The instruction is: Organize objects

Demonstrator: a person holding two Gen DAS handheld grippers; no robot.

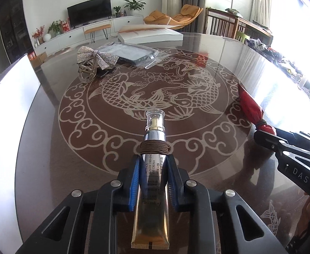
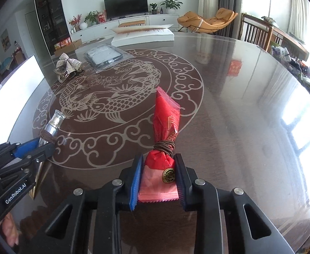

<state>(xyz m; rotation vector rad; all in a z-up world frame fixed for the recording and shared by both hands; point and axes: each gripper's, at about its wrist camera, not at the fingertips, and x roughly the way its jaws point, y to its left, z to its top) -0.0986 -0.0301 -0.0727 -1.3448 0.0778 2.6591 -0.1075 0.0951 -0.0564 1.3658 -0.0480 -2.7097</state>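
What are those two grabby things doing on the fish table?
A person holds a hand-held gripper in each hand. The left hand-held gripper is shut on an eye cream tube with brown cord wound round it. The right hand-held gripper is shut on a red packet, tied with cord too. A sparkly bow clip and a bagged dark case wait farther back on the table.
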